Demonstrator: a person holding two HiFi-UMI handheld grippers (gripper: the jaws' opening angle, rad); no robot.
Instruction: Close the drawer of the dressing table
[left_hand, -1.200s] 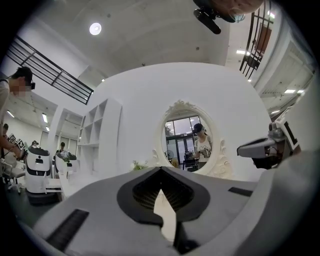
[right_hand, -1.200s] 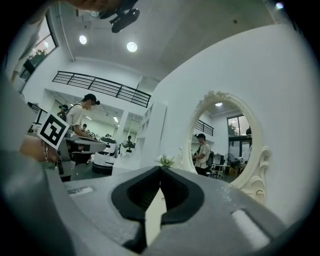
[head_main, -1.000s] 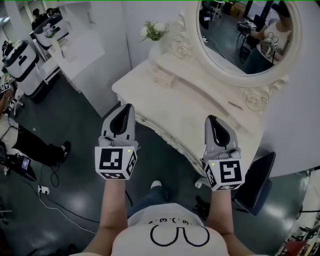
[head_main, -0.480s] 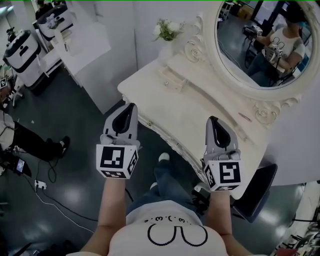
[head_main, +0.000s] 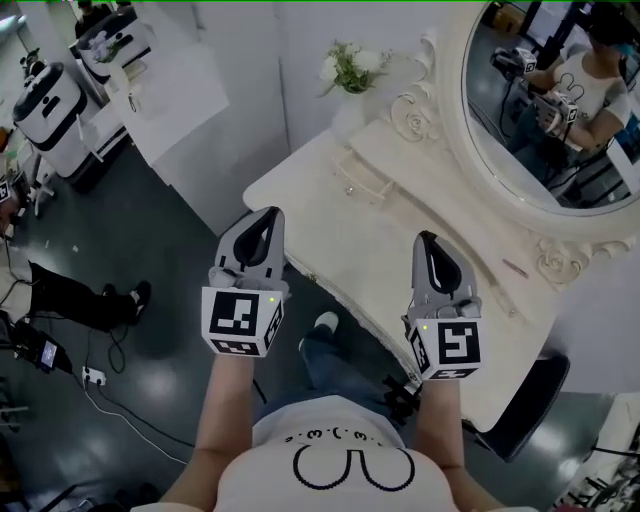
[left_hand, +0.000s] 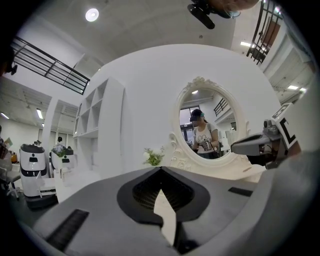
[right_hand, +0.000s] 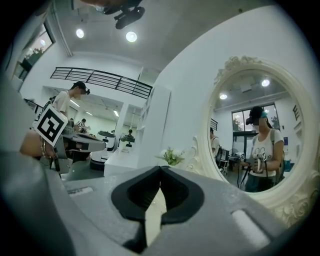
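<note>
The cream dressing table (head_main: 400, 250) with its oval mirror (head_main: 560, 110) stands ahead of me, right of centre in the head view. A small drawer (head_main: 362, 182) with a handle sticks out a little from the raised shelf under the mirror. My left gripper (head_main: 268, 216) hangs just off the table's front left edge, shut and holding nothing. Over the front part of the tabletop, my right gripper (head_main: 428, 242) is also shut and holding nothing. In the left gripper view (left_hand: 160, 169) and the right gripper view (right_hand: 160, 168) the tips meet, pointing level at the mirror.
A vase of flowers (head_main: 350, 68) stands at the table's back left corner and a thin pink stick (head_main: 514, 268) lies near the mirror. A black chair (head_main: 530, 400) sits at lower right. White robots (head_main: 45, 105), a white shelf unit (head_main: 170, 95), a seated person (head_main: 70, 300) and floor cables (head_main: 92, 376) are left.
Both grippers have moved forward toward the dressing table, the right one now over its top. The table and mirror have shifted right in the head view, and my foot has stepped forward.
</note>
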